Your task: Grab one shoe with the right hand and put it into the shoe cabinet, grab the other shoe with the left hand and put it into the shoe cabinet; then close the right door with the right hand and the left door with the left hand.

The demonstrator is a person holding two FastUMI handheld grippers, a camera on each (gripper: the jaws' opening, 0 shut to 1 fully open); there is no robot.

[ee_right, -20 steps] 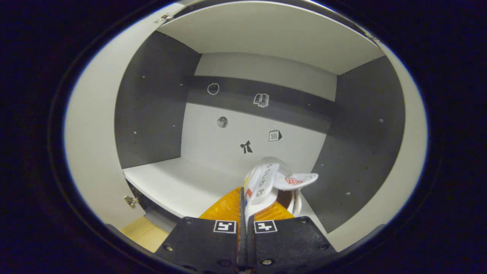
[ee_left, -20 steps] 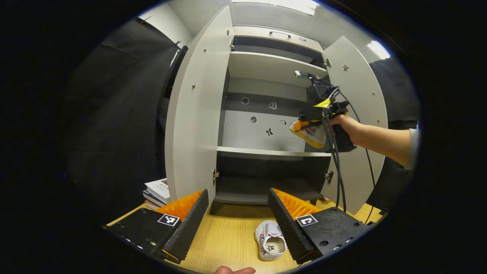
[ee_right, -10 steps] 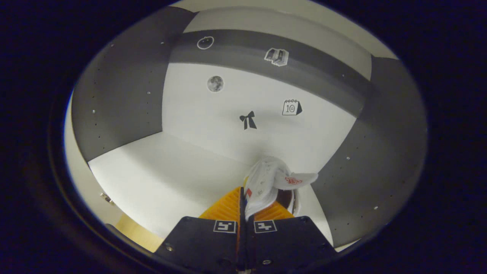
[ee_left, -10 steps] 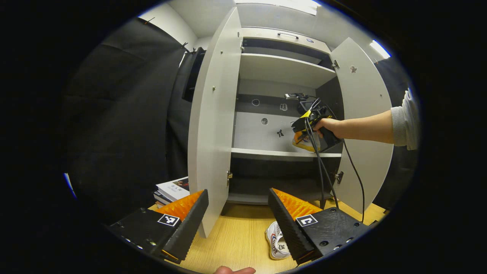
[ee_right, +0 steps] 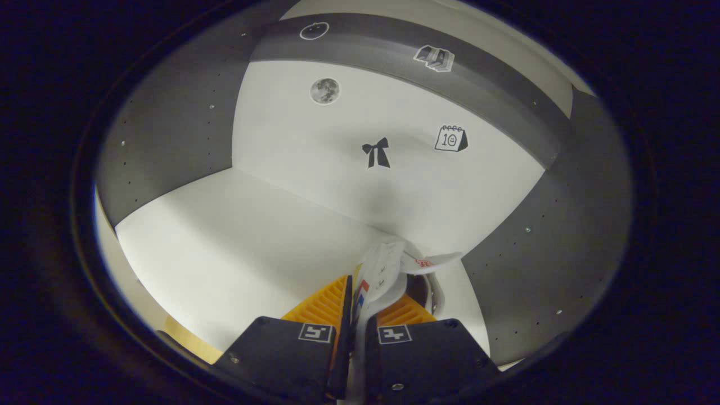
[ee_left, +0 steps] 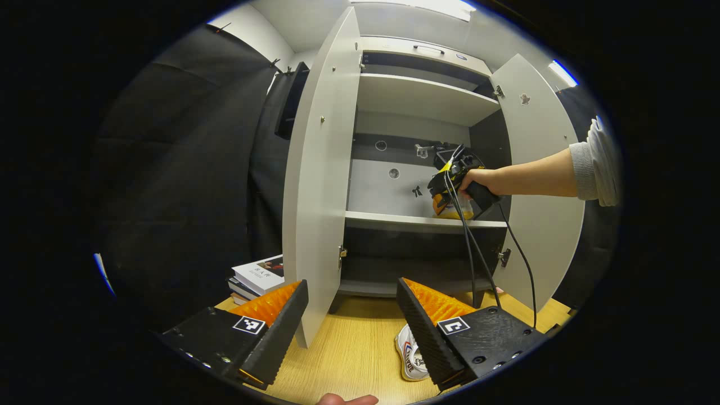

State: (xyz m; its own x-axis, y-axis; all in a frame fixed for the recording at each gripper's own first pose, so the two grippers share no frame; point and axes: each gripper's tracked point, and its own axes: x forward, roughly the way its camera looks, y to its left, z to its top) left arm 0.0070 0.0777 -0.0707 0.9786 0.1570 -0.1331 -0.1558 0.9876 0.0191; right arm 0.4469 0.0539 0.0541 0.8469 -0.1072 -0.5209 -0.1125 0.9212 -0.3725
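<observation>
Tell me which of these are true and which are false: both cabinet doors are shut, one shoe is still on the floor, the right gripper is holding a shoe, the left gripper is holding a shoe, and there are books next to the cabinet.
1. Both cabinet doors are shut. False: the left door and the right door both stand open.
2. One shoe lies on the wooden floor. True: the white shoe lies in front of the cabinet.
3. The right gripper holds a shoe. True: its fingers pinch the other shoe over the middle shelf.
4. The left gripper holds a shoe. False: it is open and holds nothing.
5. Books are beside the cabinet. True: a stack of books sits left of it.
</observation>
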